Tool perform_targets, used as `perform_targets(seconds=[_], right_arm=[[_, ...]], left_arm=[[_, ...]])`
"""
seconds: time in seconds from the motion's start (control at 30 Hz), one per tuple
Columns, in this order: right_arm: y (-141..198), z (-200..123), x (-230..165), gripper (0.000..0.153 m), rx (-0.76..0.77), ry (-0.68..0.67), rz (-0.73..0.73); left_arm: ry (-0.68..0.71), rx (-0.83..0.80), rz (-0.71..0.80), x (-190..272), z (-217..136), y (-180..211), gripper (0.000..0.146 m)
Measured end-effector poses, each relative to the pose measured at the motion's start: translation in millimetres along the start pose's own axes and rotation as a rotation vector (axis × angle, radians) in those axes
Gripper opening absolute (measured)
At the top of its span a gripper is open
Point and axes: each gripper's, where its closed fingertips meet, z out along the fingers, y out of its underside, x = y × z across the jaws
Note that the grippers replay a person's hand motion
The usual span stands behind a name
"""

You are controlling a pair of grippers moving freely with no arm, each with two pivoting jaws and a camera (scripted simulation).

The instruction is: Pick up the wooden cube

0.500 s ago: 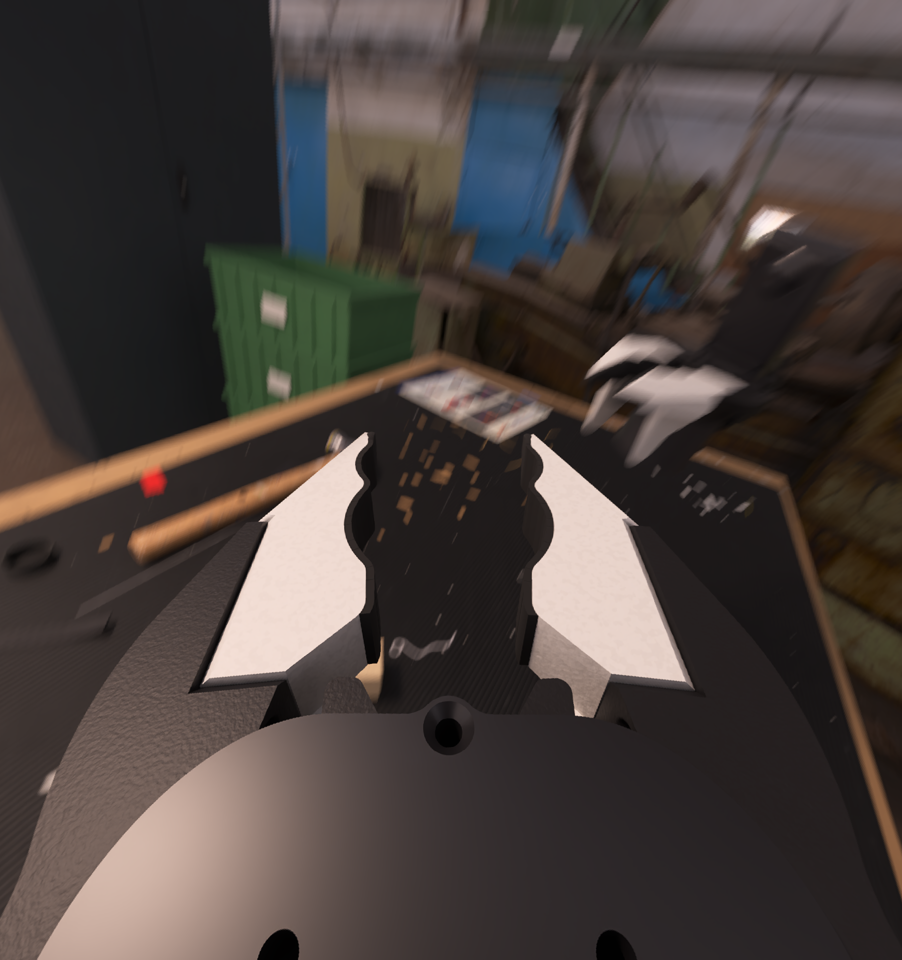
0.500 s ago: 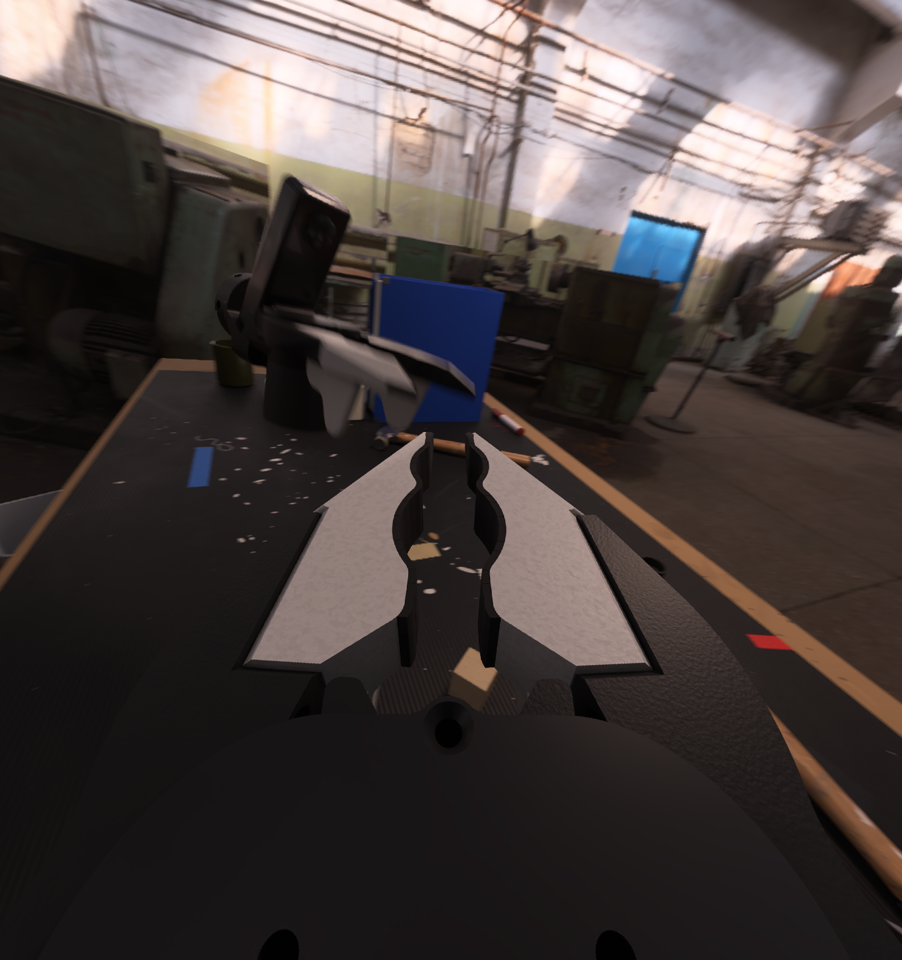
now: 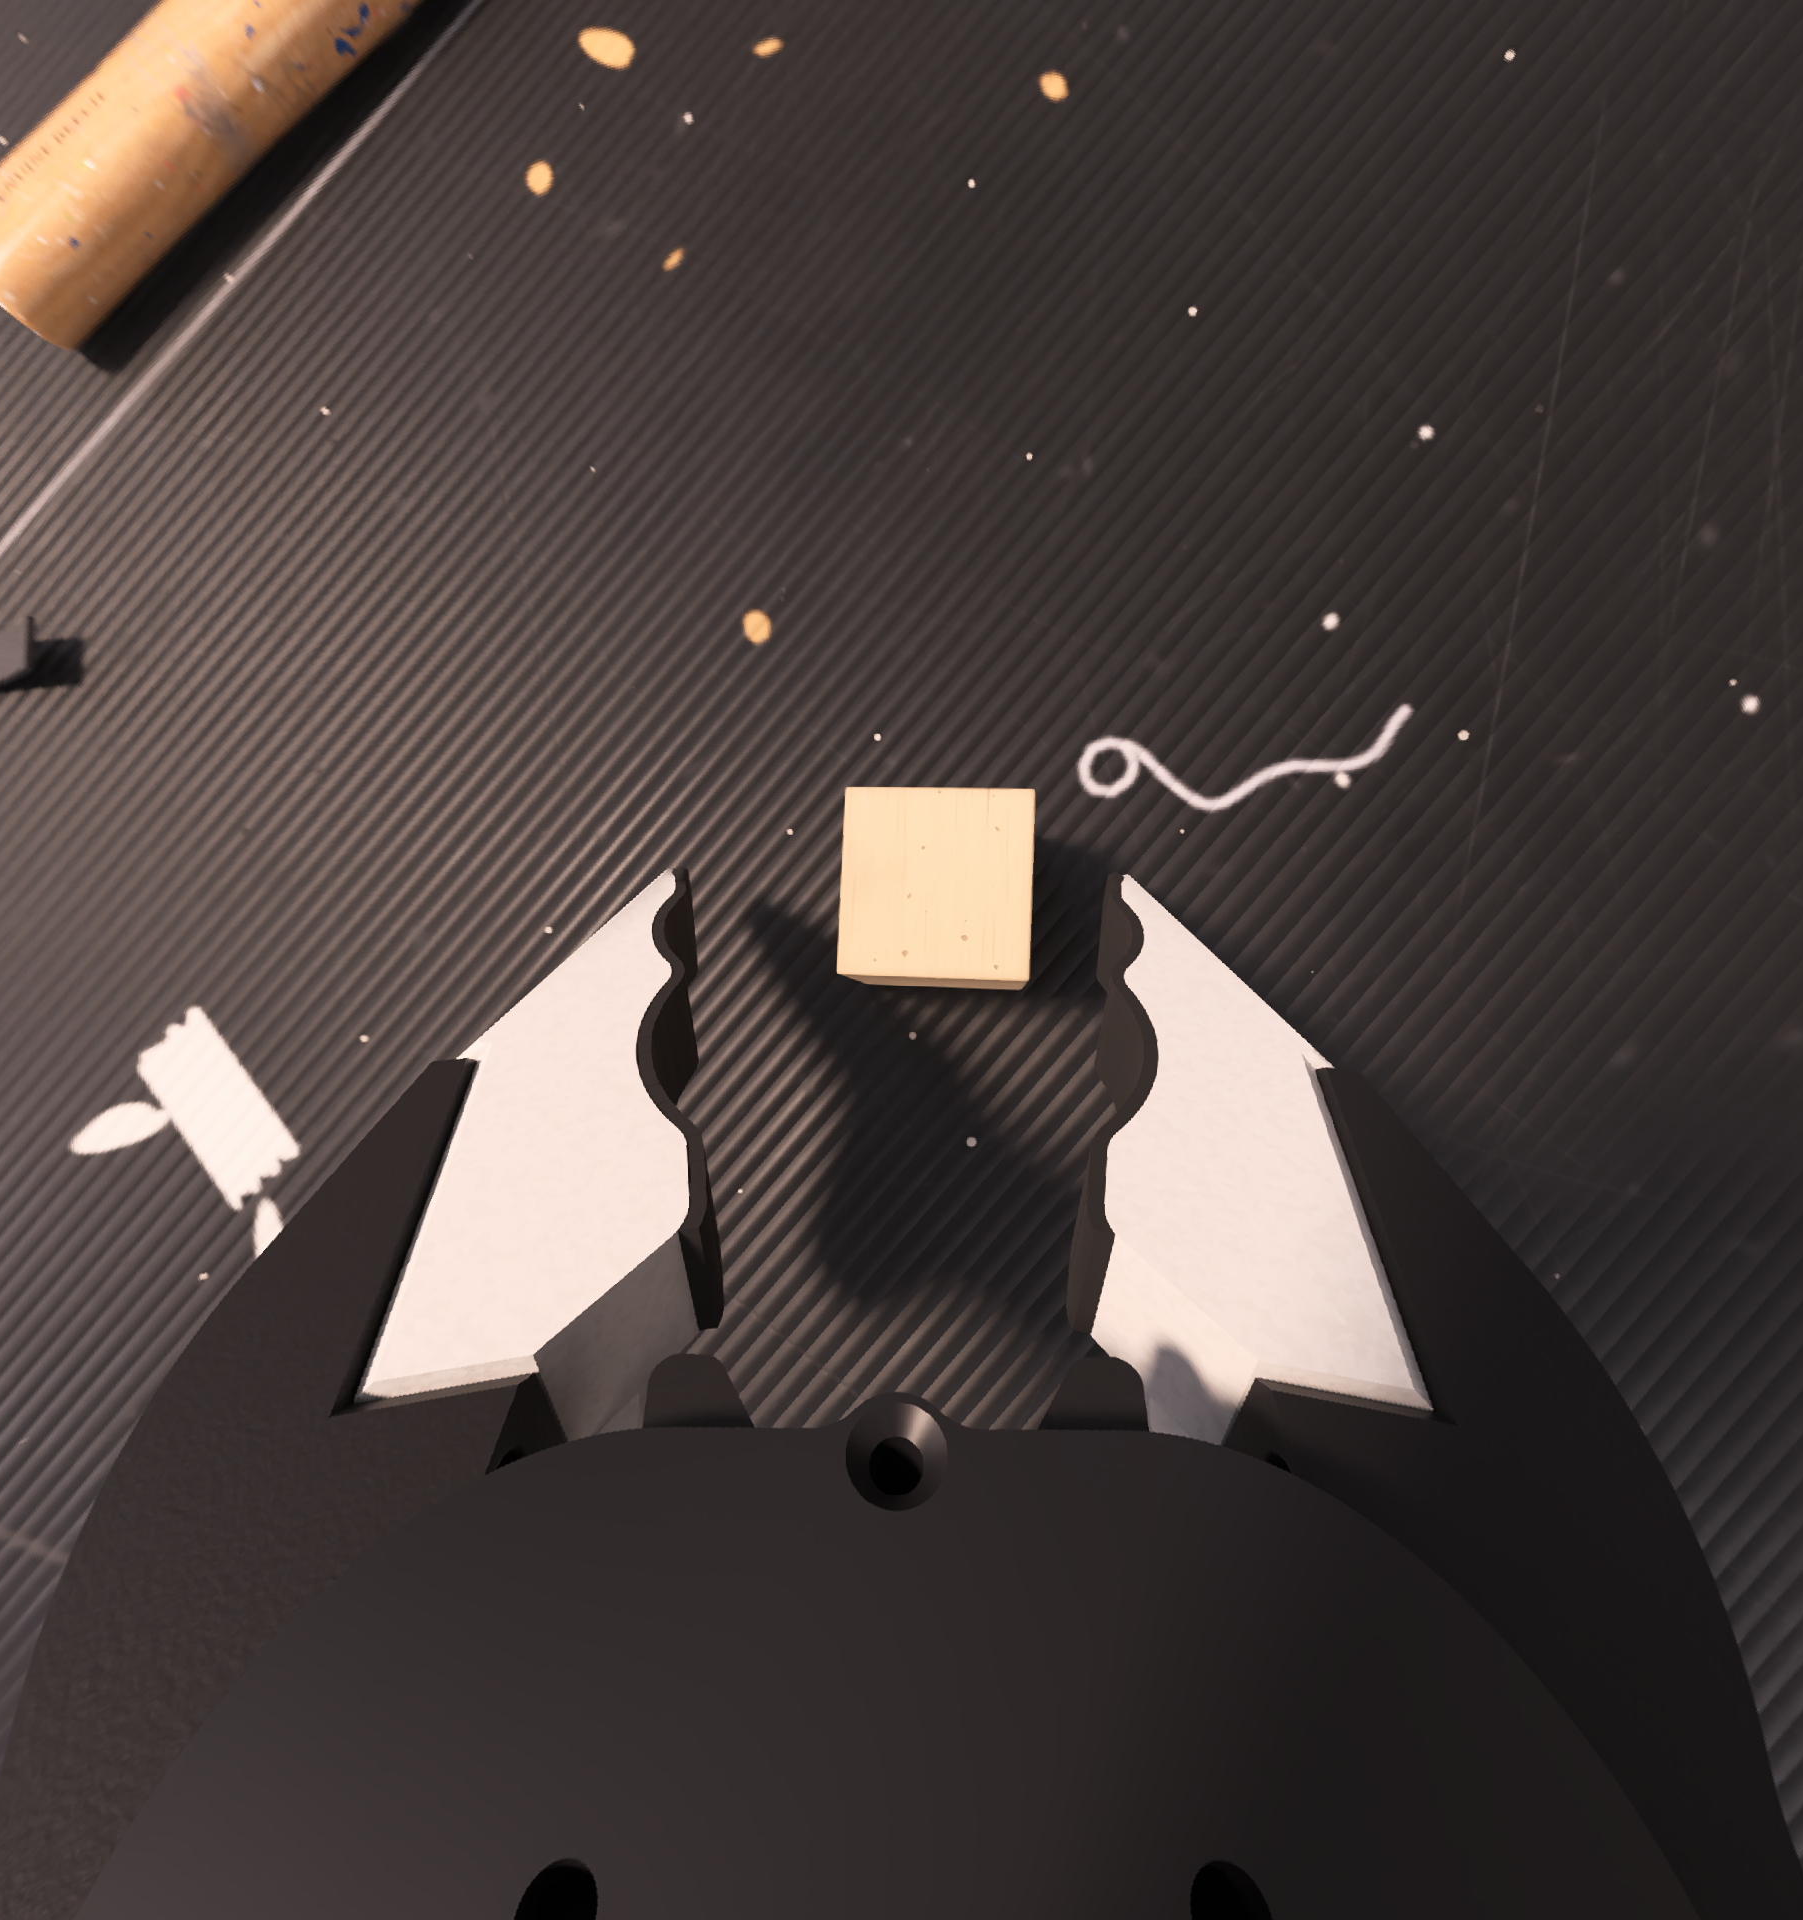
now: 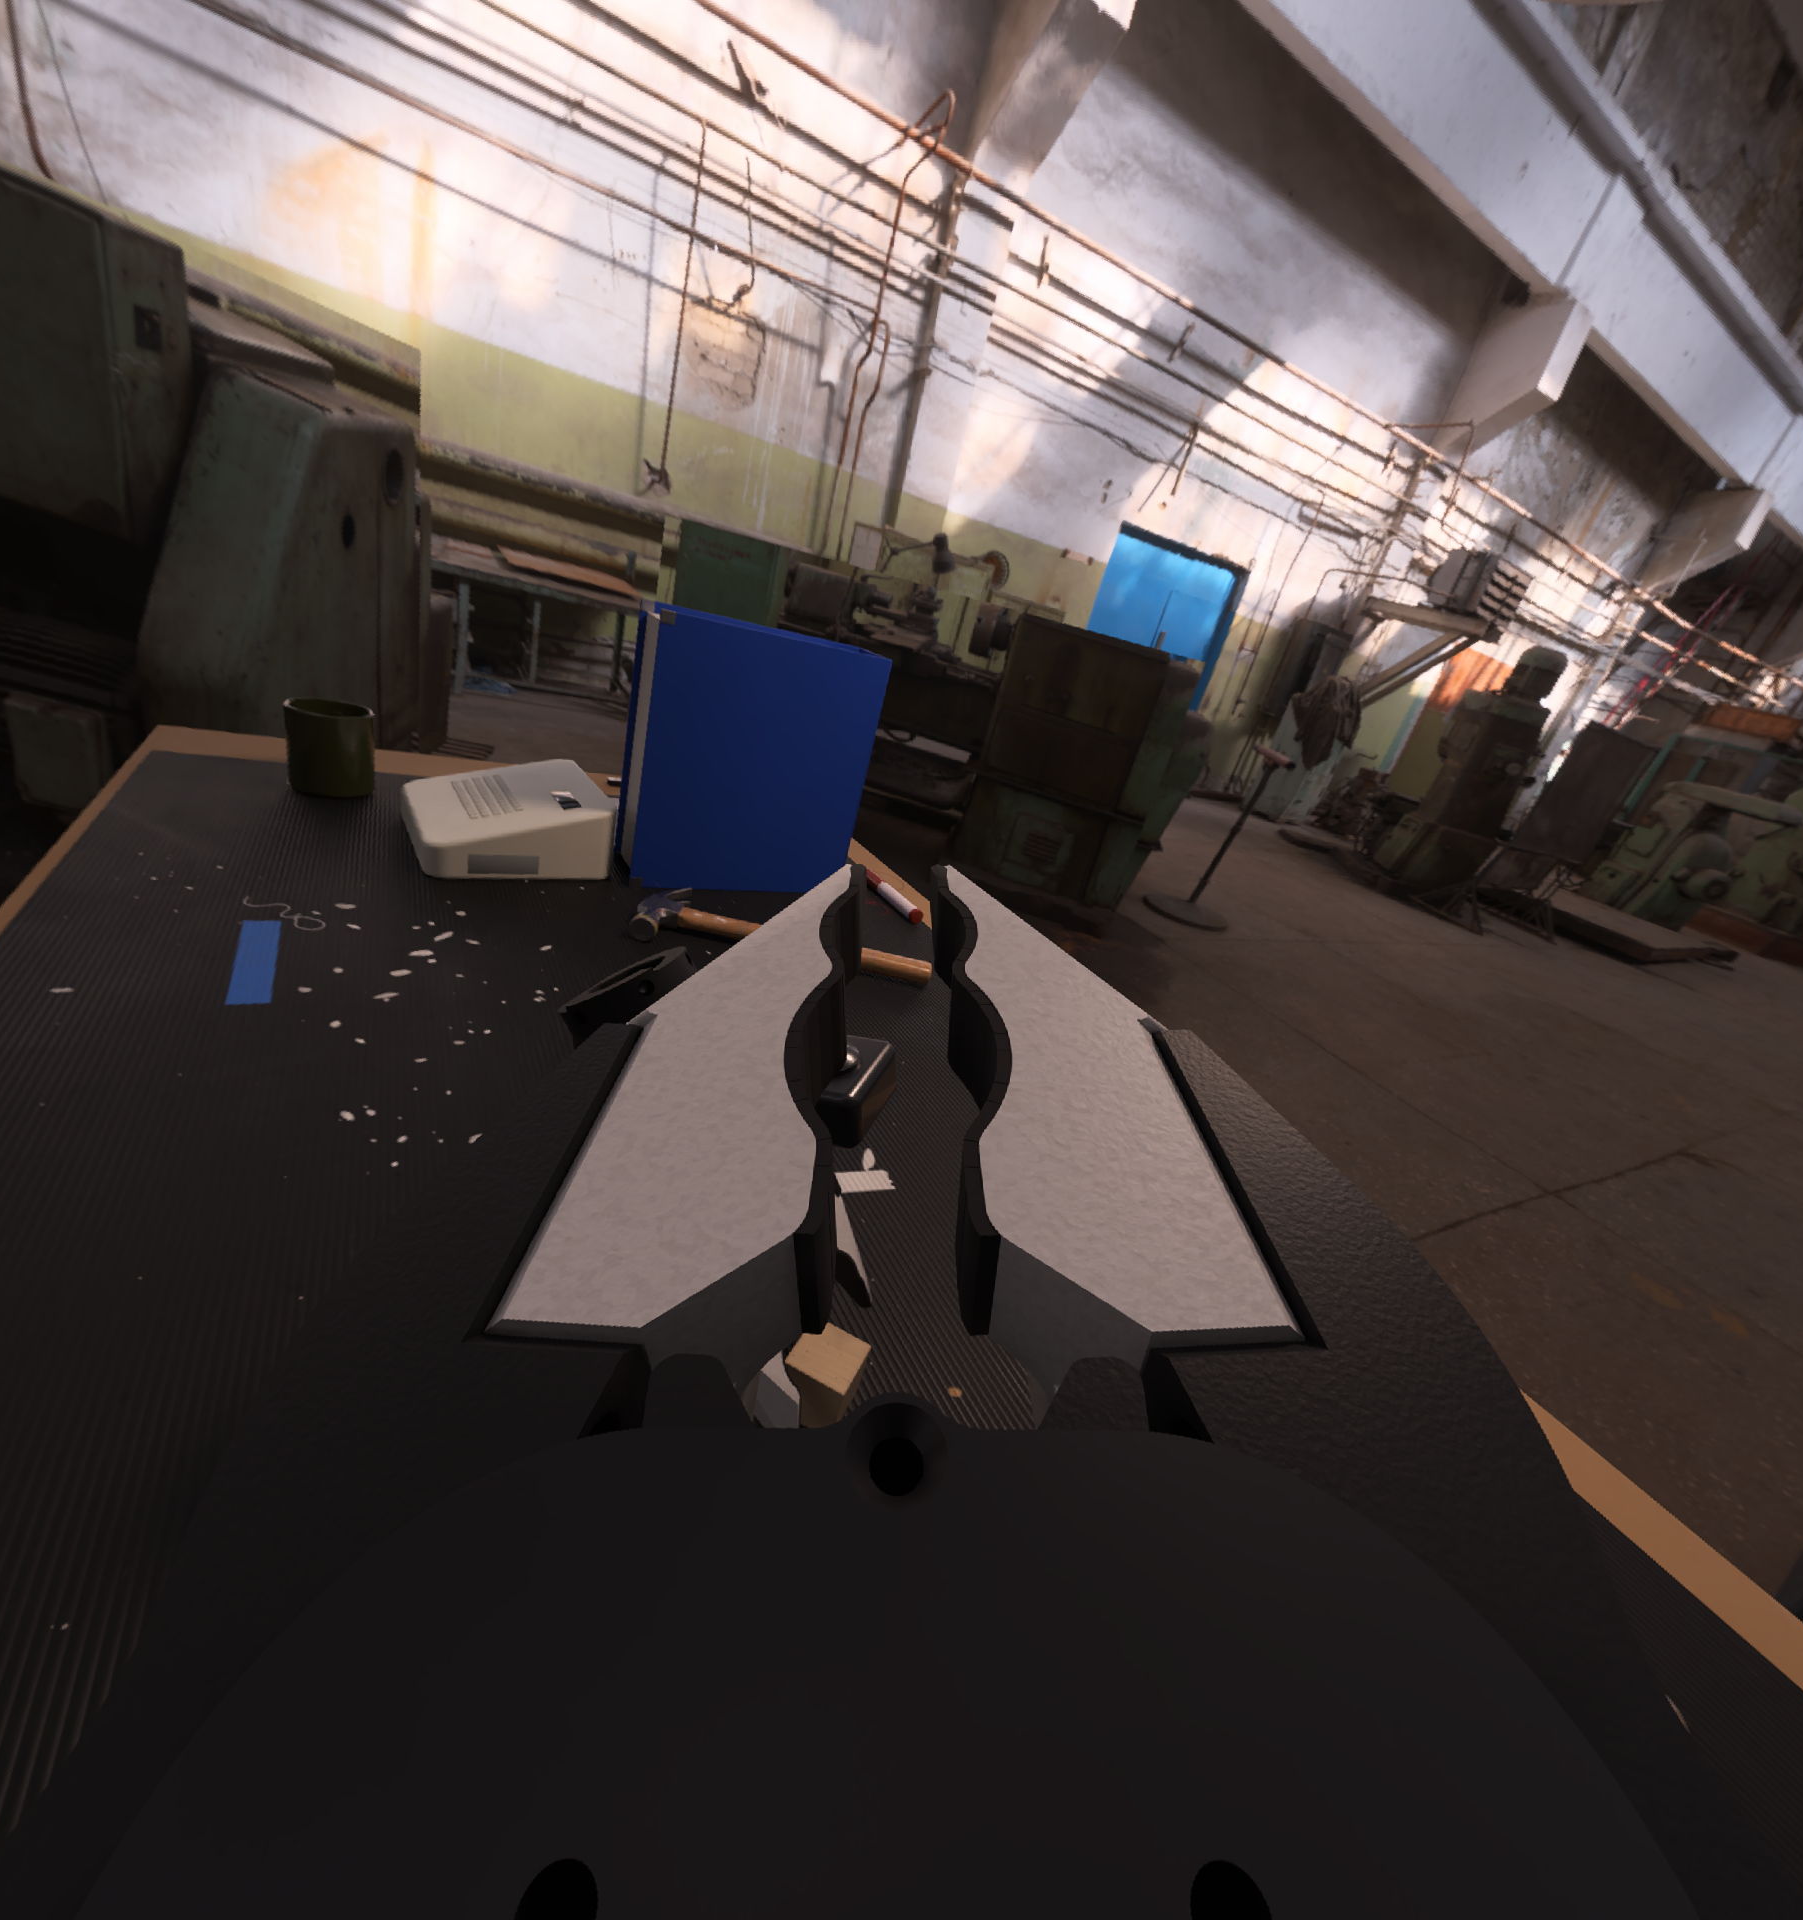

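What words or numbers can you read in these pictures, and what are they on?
No words or numbers can be read anywhere.
White box: it has a small dark badge and a grey strip, both too small to read.
Wooden roller: blue specks only, with no letters to make out.
Black mat: the white squiggle is a scribble, not a word.

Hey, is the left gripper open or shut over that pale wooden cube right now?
Open. The left gripper has its fingers spread wider than the pale wooden cube, which lies flat on the black ribbed mat with gaps either side.
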Motion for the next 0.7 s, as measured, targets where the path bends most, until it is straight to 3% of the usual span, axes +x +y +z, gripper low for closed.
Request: perform_targets(seconds=[0.27, 0.33, 0.47, 0.7], right_arm=[[3.3, 1.3, 0.7, 0.012, -0.032, -0.004, -0.005], [4.7, 1.5, 1.5, 0.012, -0.036, -0.003, -0.001], [11.7, 3.7, 4.9, 0.012, -0.063, 0.016, -0.007], [28.7, 12.5, 9.8, 0.012, -0.128, 0.074, -0.024]], left_arm=[[0.117, 0.036, -0.064, 8.0, 3.8, 4.1, 0.053], [0.151, 0.038, -0.092, 10.2, 2.6, 3.5, 0.037], [0.256, 0.026, -0.227, 13.2, -4.6, -1.5, 0.037], [0.578, 0.28, -0.512, 13.1, -60.4, -44.7, 0.037]])
